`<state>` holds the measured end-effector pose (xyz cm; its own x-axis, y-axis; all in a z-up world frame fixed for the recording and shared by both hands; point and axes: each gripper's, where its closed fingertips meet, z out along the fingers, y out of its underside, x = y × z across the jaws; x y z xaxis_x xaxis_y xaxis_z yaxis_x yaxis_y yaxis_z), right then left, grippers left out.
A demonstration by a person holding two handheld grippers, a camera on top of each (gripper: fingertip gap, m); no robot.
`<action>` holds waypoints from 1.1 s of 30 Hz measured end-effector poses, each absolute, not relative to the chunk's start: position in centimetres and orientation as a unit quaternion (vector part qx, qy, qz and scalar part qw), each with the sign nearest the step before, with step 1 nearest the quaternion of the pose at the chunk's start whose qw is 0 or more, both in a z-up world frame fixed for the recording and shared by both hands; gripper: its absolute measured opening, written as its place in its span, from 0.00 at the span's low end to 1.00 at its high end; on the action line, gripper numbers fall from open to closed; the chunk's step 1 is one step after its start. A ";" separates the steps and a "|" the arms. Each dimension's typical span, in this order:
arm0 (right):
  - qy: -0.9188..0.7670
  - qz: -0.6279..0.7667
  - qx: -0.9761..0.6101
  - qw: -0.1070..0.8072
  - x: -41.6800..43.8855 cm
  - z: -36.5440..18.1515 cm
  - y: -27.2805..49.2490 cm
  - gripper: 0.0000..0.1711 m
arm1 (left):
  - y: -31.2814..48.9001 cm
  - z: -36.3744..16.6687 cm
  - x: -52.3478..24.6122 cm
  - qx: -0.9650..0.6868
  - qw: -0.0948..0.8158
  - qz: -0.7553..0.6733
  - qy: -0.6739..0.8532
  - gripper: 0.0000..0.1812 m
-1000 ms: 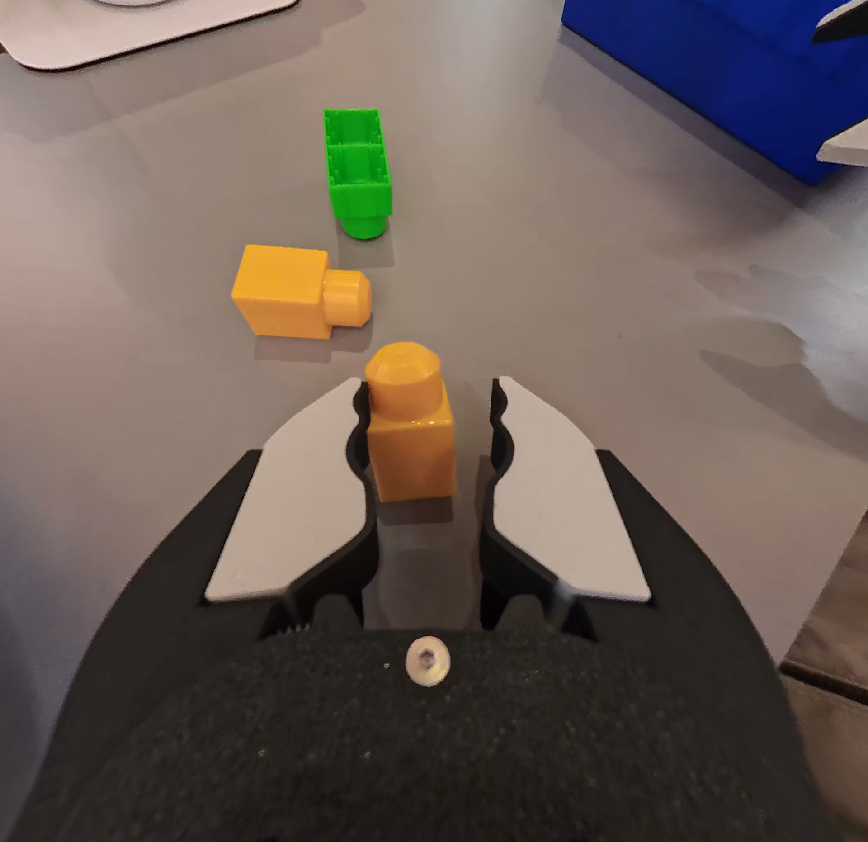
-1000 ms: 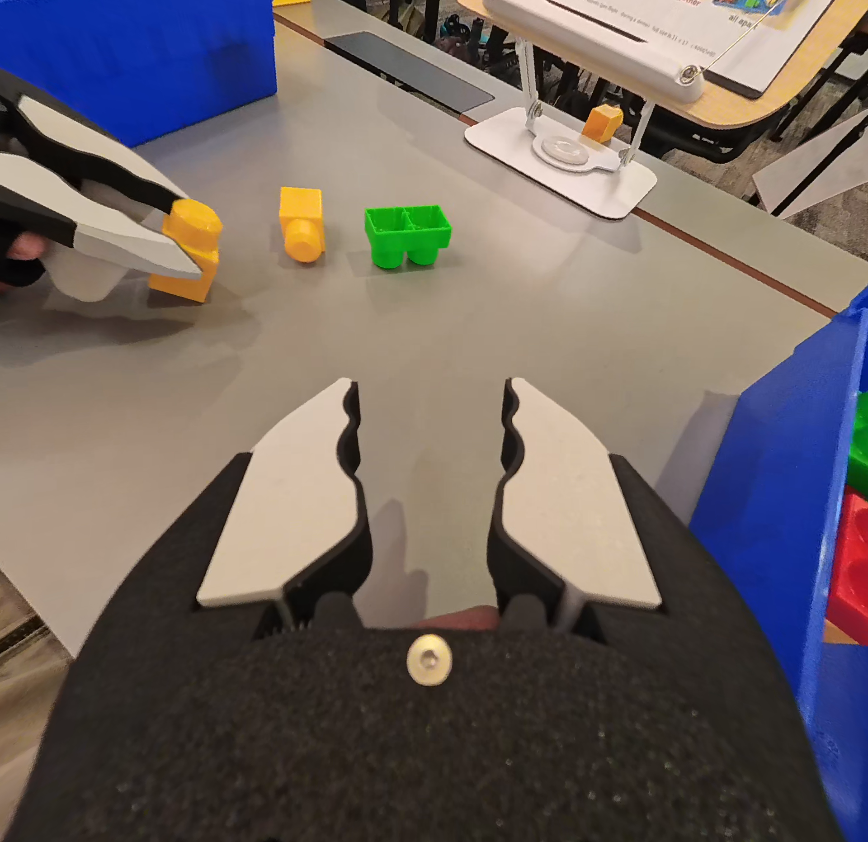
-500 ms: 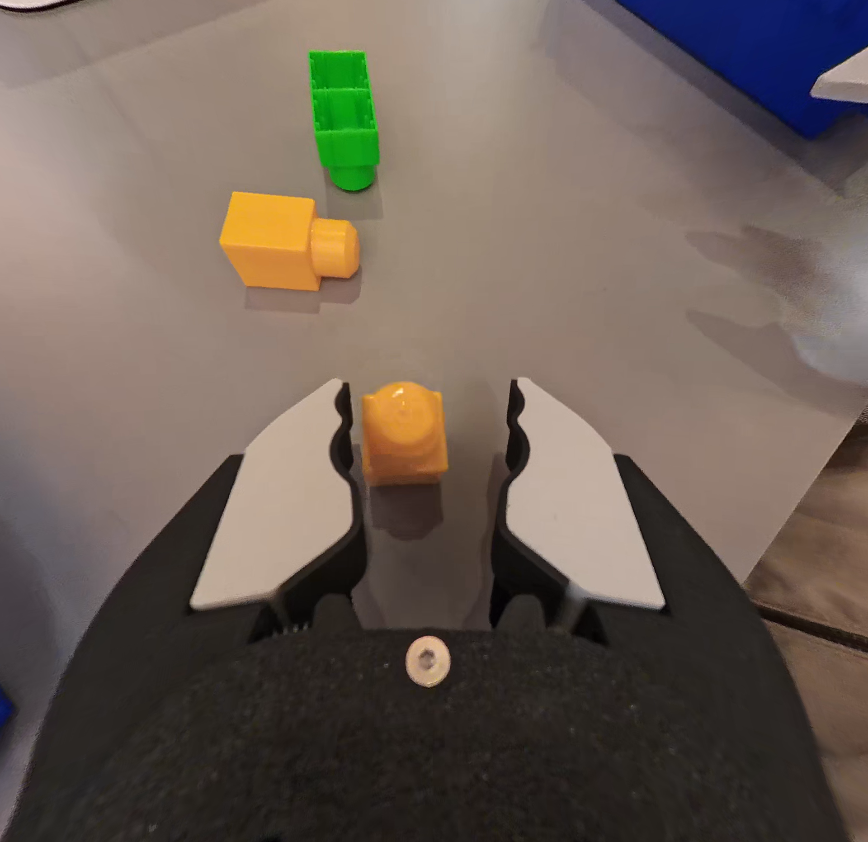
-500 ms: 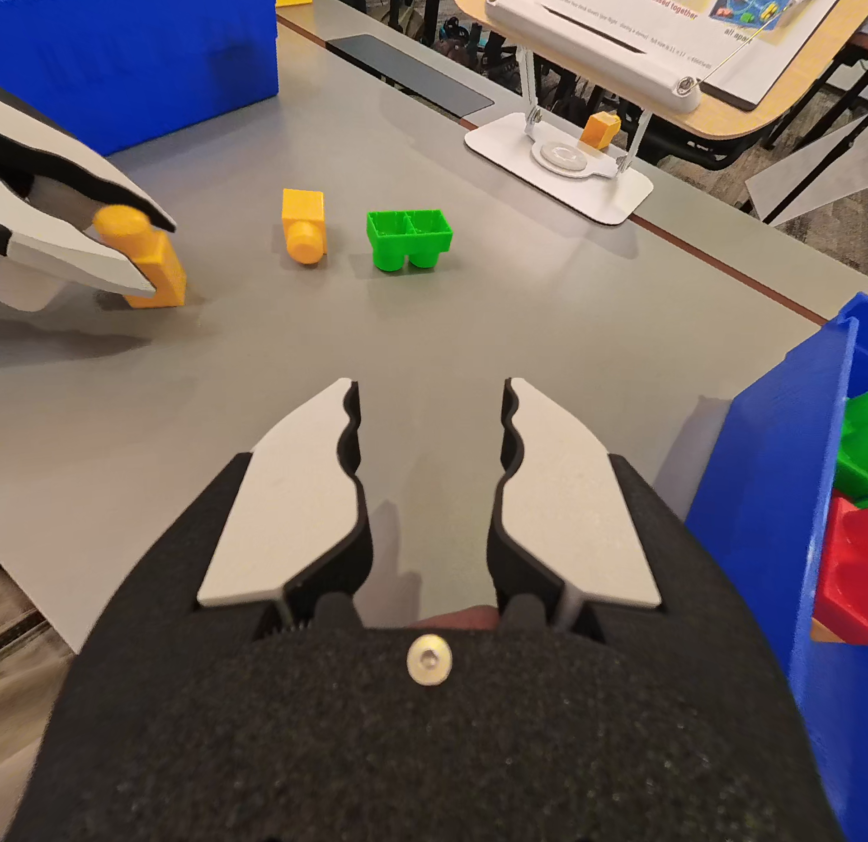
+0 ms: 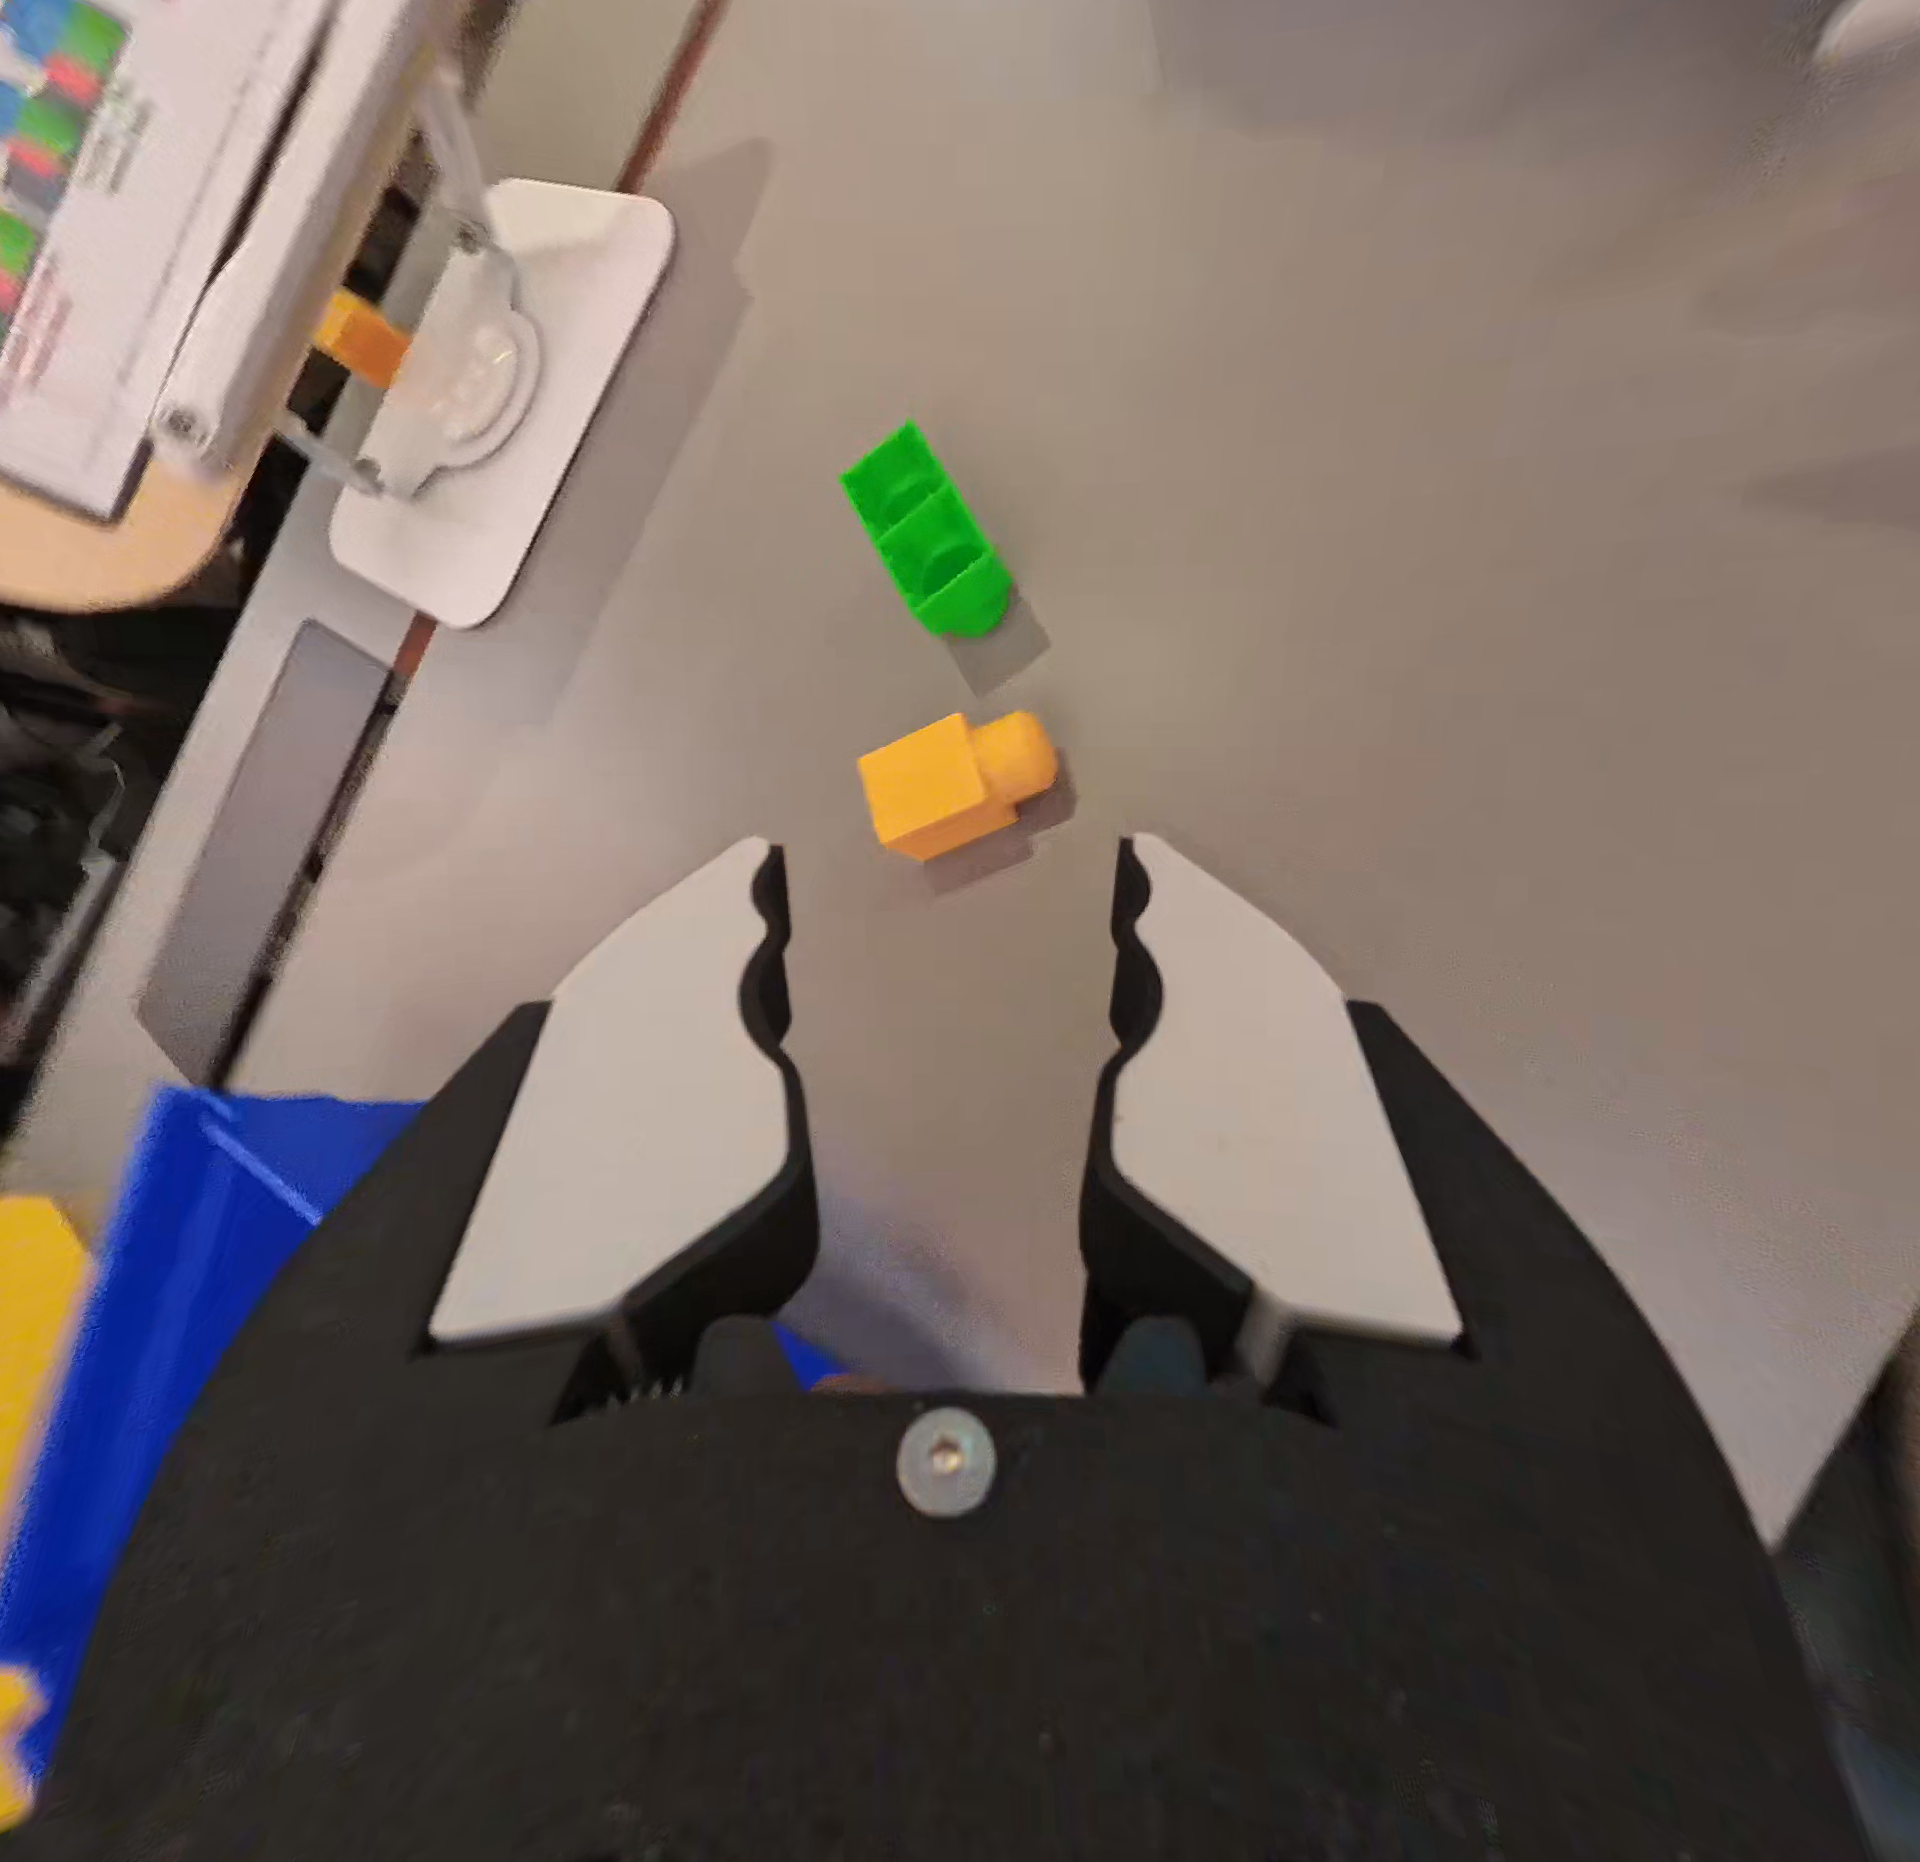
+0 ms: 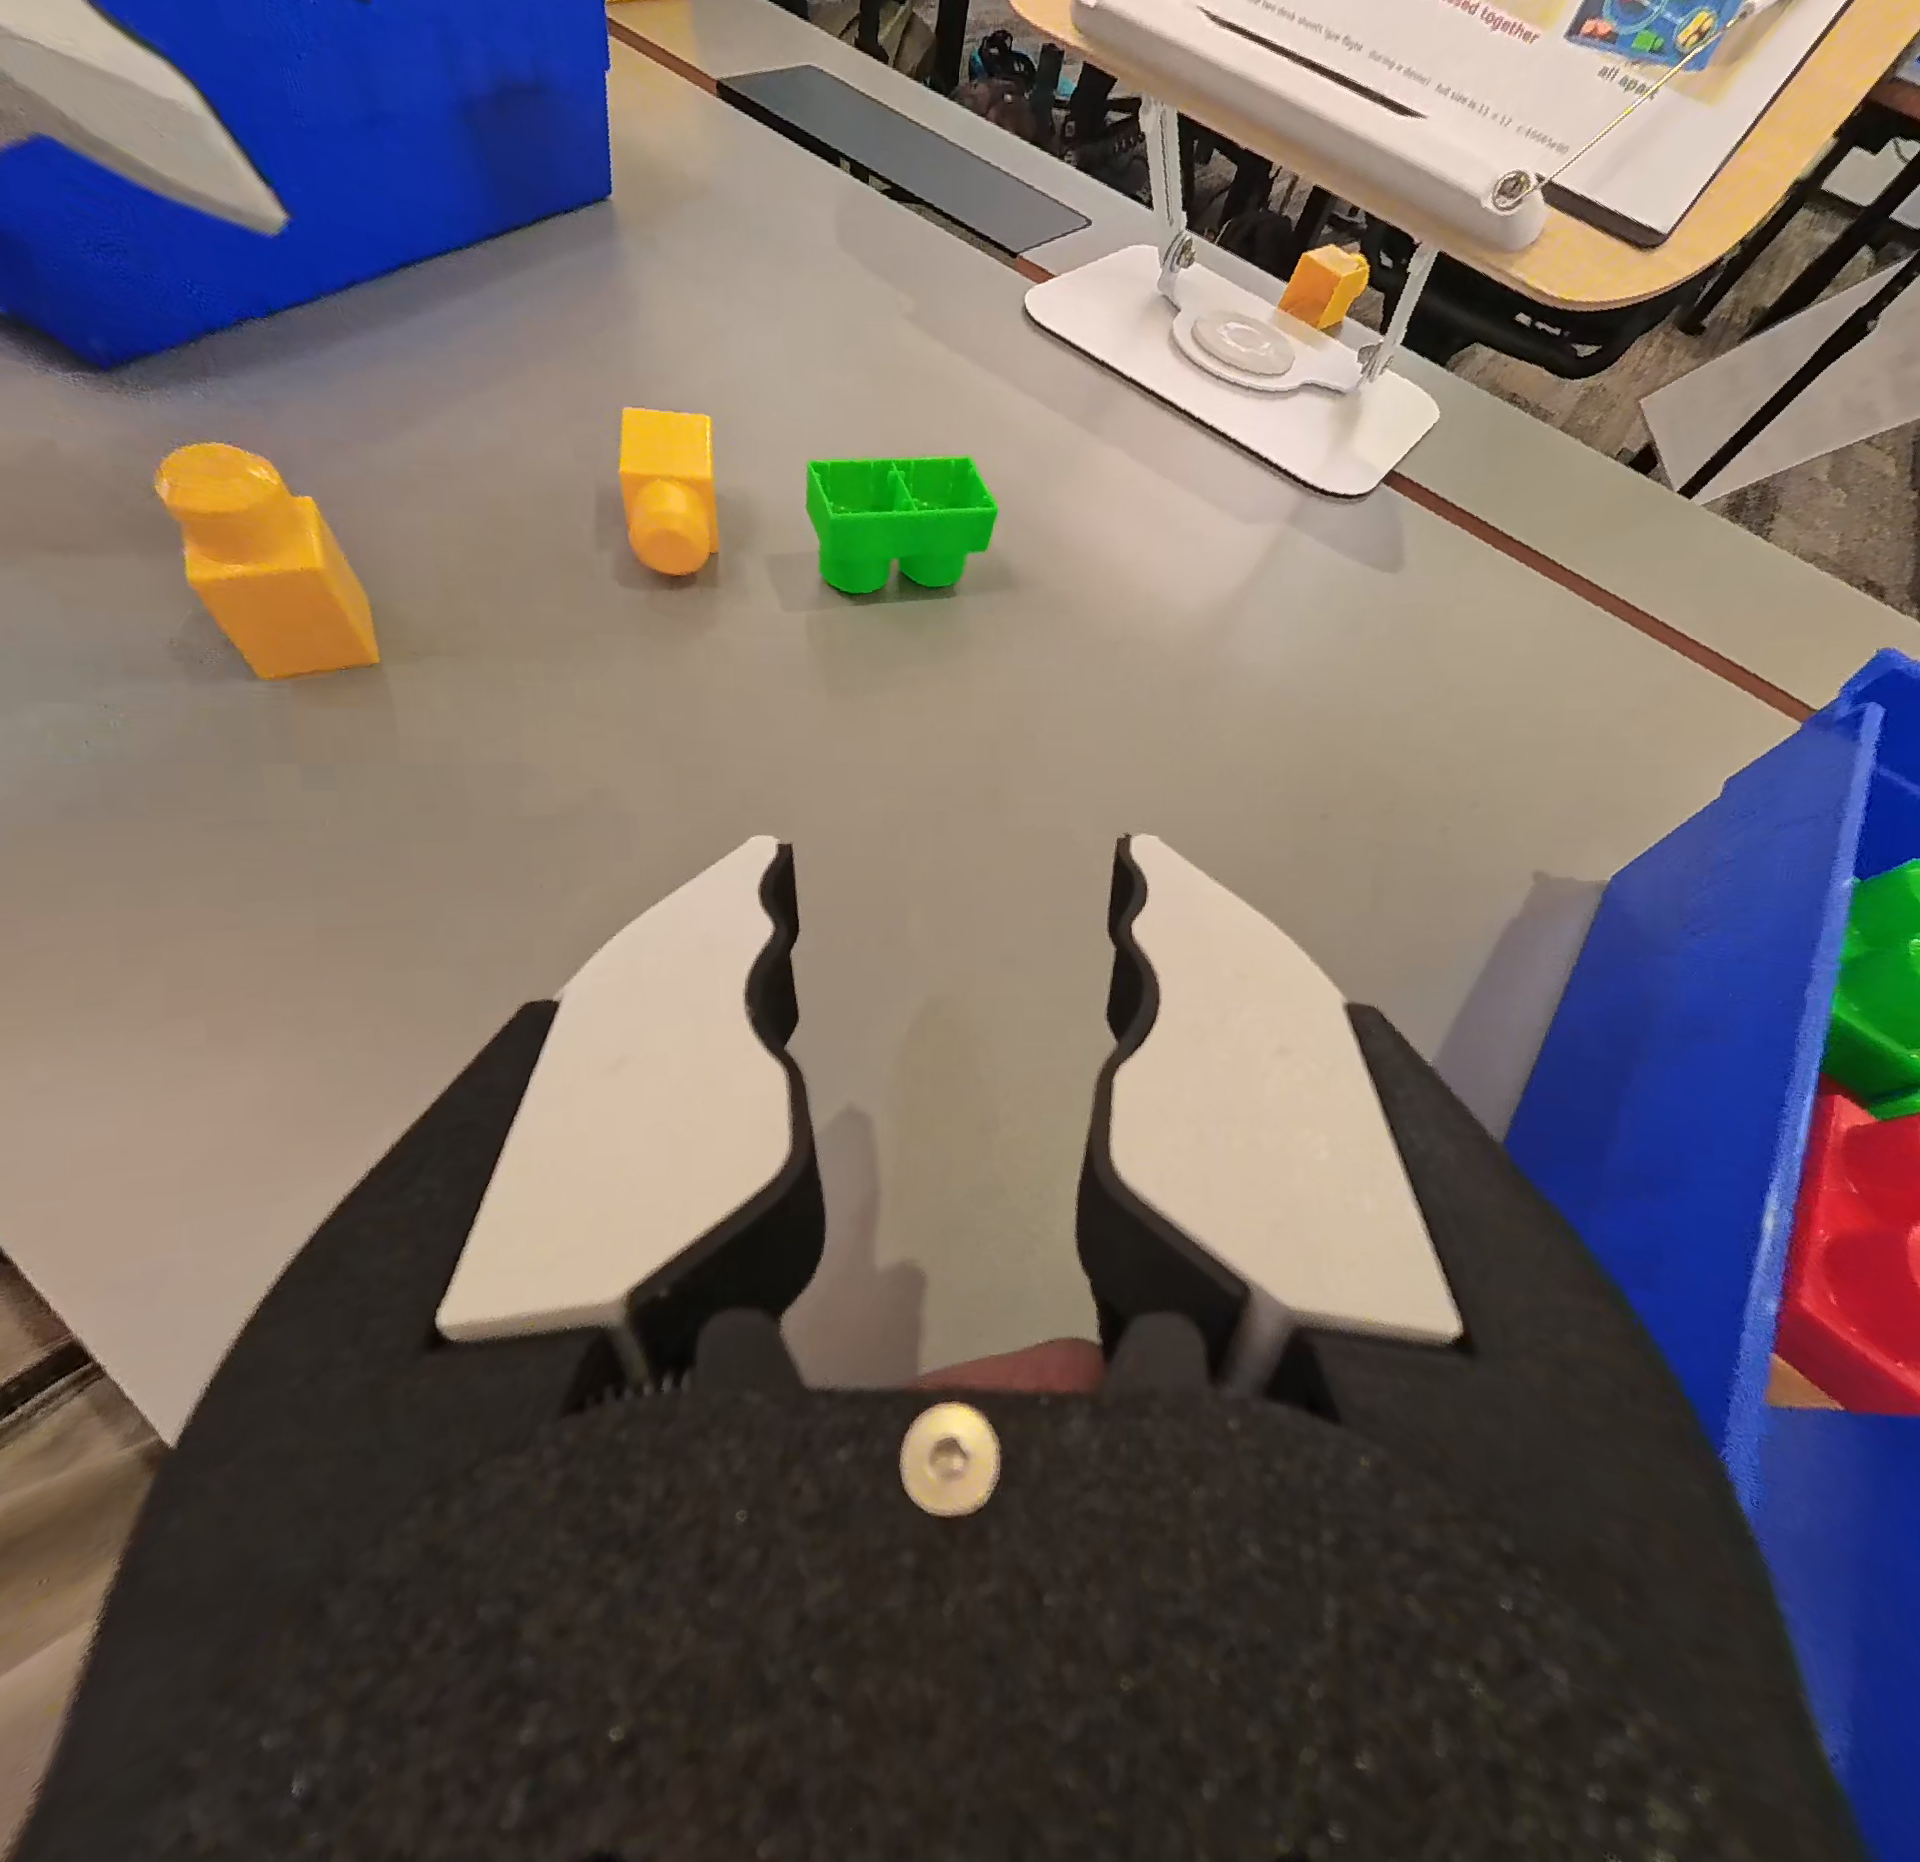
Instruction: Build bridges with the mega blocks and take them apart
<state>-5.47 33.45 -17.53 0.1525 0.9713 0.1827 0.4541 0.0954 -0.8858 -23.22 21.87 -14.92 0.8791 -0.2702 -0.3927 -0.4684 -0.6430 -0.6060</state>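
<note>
Three blocks lie on the grey table (image 6: 935, 752). An orange one-stud block (image 6: 272, 576) stands upright at the left, free. A second orange block (image 6: 668, 493) lies on its side; it also shows in the left wrist view (image 5: 951, 784). A green two-stud block (image 6: 900, 524) rests upside down, studs on the table, also in the left wrist view (image 5: 925, 529). My left gripper (image 5: 948, 856) is open and empty, raised above the table; one of its fingers (image 6: 156, 119) shows at the top left of the right wrist view. My right gripper (image 6: 951, 856) is open and empty over the near table.
A blue bin (image 6: 312, 119) stands at the back left, and shows in the left wrist view (image 5: 239, 1210). Another blue bin (image 6: 1683, 1033) with red and green blocks is at the right. A white document stand (image 6: 1247, 358) with a small orange block (image 6: 1322, 287) stands at the back. About 9 cm separates my left fingertips from the orange one-stud block (image 6: 272, 576).
My left gripper let go of the upright orange block, then rose and swung away towards the blue bin. The block stays standing on the table. My right gripper barely moved.
</note>
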 end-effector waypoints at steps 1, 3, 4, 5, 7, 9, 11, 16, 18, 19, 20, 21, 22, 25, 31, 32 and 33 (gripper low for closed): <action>-0.583 0.286 -0.610 0.454 -5.4 -17.5 33.5 0.34 | 22.3 -15.2 -23.7 -0.898 0.341 0.132 0.245 0.33; -0.582 0.285 -0.612 0.454 -5.3 -17.5 33.7 0.34 | 23.1 -16.1 -24.4 -0.895 0.296 0.116 0.312 0.34; -0.582 0.283 -0.612 0.455 -5.2 -17.5 33.8 0.34 | 23.3 -16.9 -24.7 -0.894 0.269 0.099 0.345 0.35; -0.582 0.281 -0.612 0.456 -5.2 -17.5 33.9 0.34 | 23.4 -17.6 -24.5 -0.888 0.248 0.075 0.379 0.34; -0.581 0.278 -0.614 0.455 -5.1 -17.6 34.1 0.34 | 23.7 -18.9 -24.9 -0.873 0.216 0.053 0.434 0.31; -0.581 0.275 -0.616 0.455 -5.1 -17.8 34.3 0.34 | 24.3 -20.1 -25.7 -0.856 0.182 0.055 0.480 0.31; -0.581 0.270 -0.618 0.455 -5.0 -17.9 34.6 0.34 | 25.0 -21.0 -26.3 -0.846 0.157 0.046 0.508 0.31; -0.580 0.262 -0.621 0.458 -4.8 -18.0 35.0 0.34 | 26.3 -22.5 -26.0 -0.809 0.124 0.005 0.575 0.33; -0.580 0.258 -0.621 0.459 -4.8 -18.0 35.1 0.34 | 26.4 -23.1 -25.8 -0.795 0.100 -0.006 0.598 0.33; -0.581 0.256 -0.621 0.460 -4.8 -18.0 35.1 0.34 | 26.5 -23.5 -26.0 -0.788 0.085 -0.005 0.609 0.32; -0.581 0.254 -0.621 0.460 -4.8 -18.0 35.1 0.34 | 26.5 -24.0 -26.4 -0.784 0.067 -0.001 0.618 0.33; -0.582 0.253 -0.621 0.460 -4.8 -18.1 35.1 0.34 | 26.5 -24.3 -26.7 -0.782 0.051 -0.001 0.621 0.33; -0.582 0.253 -0.621 0.460 -4.9 -18.1 35.1 0.34 | 26.5 -24.6 -26.8 -0.783 0.040 -0.006 0.621 0.34; -0.584 0.253 -0.621 0.458 -5.0 -18.2 35.1 0.34 | 26.8 -25.4 -26.8 -0.782 0.027 -0.019 0.622 0.34; -0.586 0.252 -0.624 0.452 -5.2 -18.8 35.1 0.33 | 26.6 -26.8 -26.9 -0.772 -0.005 -0.022 0.635 0.31; -0.586 0.252 -0.624 0.451 -5.2 -18.8 35.1 0.33 | 26.8 -26.9 -27.1 -0.770 -0.005 -0.017 0.637 0.29; -0.586 0.253 -0.624 0.451 -5.2 -18.9 35.1 0.33 | 27.0 -27.0 -27.1 -0.768 -0.001 -0.013 0.640 0.26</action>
<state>-5.18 35.12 -18.85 0.1856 0.9593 0.2129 0.5031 0.0933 -0.8592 -27.11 26.96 -27.01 0.1797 -0.9835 0.0211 -0.9835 -0.1800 -0.0146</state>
